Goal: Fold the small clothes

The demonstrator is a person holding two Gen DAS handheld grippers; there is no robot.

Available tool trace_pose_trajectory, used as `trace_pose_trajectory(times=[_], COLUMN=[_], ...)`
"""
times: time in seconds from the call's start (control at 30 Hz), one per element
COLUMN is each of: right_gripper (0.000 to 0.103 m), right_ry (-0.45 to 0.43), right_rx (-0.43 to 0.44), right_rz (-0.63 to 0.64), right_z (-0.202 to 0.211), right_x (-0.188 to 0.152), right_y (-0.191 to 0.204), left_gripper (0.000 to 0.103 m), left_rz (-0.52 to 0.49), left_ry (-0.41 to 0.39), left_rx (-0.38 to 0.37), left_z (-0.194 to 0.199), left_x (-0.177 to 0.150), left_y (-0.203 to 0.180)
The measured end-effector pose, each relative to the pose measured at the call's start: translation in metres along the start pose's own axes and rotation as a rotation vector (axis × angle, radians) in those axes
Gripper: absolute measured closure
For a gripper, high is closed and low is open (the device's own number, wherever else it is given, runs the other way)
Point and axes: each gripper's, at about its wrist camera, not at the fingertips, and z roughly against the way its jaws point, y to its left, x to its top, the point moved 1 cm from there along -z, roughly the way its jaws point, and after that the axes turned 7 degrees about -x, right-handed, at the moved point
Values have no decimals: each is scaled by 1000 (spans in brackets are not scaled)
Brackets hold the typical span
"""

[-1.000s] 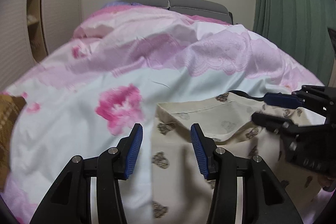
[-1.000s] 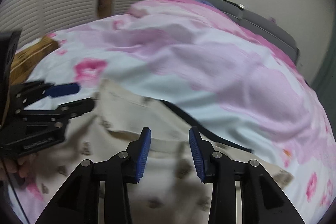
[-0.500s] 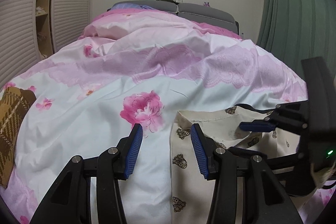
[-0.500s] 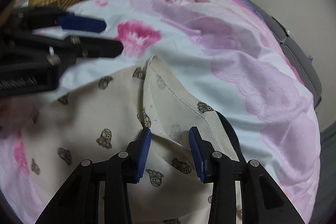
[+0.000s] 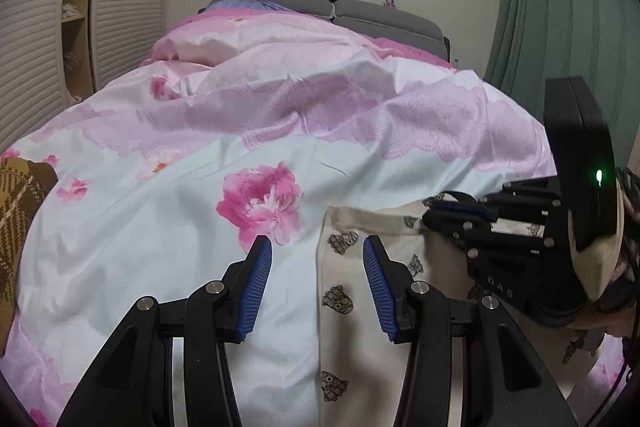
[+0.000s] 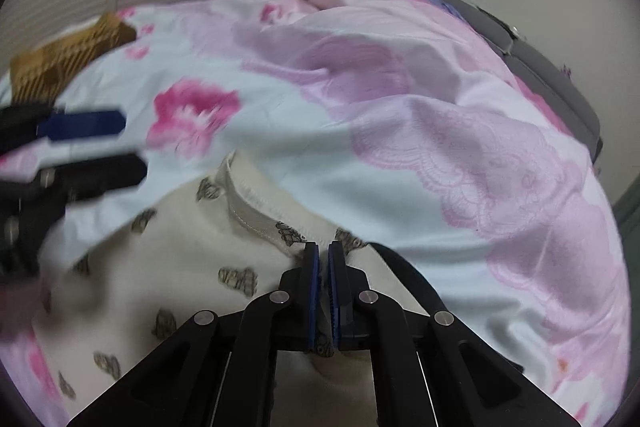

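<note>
Only the right wrist view is showing the right gripper [image 6: 323, 255] pinching the hem of the cream printed garment [image 6: 180, 259], its jaws having just been closing on the cloth. The left gripper [image 5: 316, 247] is hanging open over the garment's edge, at six o'clock on the bed [image 5: 160, 219], with its smooth flowered quilt. Green curtains [image 5: 560, 7] are hanging at two o'clock.

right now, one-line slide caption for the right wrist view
Right tongs pinched shut on the cream printed garment's hem atop a pink floral duvet.
</note>
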Motion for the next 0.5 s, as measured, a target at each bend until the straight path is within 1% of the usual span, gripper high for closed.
trace_pose_trajectory(times=[0.07, 0.13, 0.17, 0.2, 0.23, 0.27, 0.33, 0.4, 0.43, 0.47, 0.5], right_gripper=[97, 94, 84, 66, 57, 47, 44, 44, 41, 36, 34], right_ry=[-13, -37, -44, -55, -72, -94, -107, -87, -77, -66, -48], right_rx=[7, 3, -13, -52, -77, -91, -117, -160, -172, -180, -200], right_rz=[-26, -63, -80, -107, -138, -182, -272, -399, -474, -526, -584], right_z=[4, 16, 21, 29, 38, 50, 73, 98, 111, 120, 131], right_x=[-1, -4, -7, -11, -15, -21, -38, -63, -79, -92, -108], right_y=[-2, -8, -12, -19, -26, -37, -57, -76, -83, -88, -90], left_gripper=[56, 56, 56, 56, 56, 56, 56, 56, 56, 56, 56], left_rz=[-13, -22, -26, -29, -32, -35, -37, -43, -43, -36, -27], left_ry=[10, 17, 17, 19, 22, 26, 28, 25, 19, 19, 22], left_rx=[-1, -2, -4, -6, -6, -5, -11, -22, -26, -30, -35], left_z=[-2, -4, -5, -5, -6, -6, -3, 3, 10, 15, 20], left_x=[-1, -1, -1, -1, -1, -1, -2, -4, -6, -9, -12], left_y=[-3, -5, -6, -7, -8, -9, -13, -19, -24, -28, -33])
